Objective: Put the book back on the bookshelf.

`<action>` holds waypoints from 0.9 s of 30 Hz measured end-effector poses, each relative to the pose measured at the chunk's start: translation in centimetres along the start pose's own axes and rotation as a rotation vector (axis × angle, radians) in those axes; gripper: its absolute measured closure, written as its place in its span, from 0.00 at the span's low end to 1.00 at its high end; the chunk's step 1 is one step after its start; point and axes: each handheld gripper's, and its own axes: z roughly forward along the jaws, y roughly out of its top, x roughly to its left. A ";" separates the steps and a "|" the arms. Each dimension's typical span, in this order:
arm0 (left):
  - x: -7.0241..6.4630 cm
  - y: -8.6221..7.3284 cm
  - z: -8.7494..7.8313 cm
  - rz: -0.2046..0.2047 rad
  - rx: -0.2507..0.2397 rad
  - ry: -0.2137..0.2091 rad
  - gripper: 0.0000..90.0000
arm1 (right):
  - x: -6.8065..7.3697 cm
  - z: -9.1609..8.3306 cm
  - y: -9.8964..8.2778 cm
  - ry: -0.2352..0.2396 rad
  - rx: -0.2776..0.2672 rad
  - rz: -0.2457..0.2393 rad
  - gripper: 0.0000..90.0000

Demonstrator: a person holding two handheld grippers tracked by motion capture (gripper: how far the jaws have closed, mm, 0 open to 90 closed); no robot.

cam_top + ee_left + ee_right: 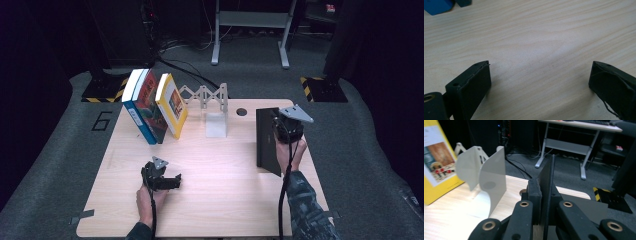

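Right gripper [545,192] jaws clamped on one black board [266,140], left gripper [540,82] jaws open, three books [155,105] leaning.

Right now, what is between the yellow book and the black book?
In the high view, the white bookend stands between the yellow book and the black book, with bare table on either side of it.

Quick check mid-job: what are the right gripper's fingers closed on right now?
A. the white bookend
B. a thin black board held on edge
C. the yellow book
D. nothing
B: in the right gripper view the right gripper has its fingers pressed on both faces of the thin black board, which stands on edge.
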 end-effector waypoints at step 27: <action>-0.1 0.0 0.0 -0.001 -0.013 -0.003 0.07 | -1.3 -7.3 -5.8 0.228 -0.026 -0.001 0.97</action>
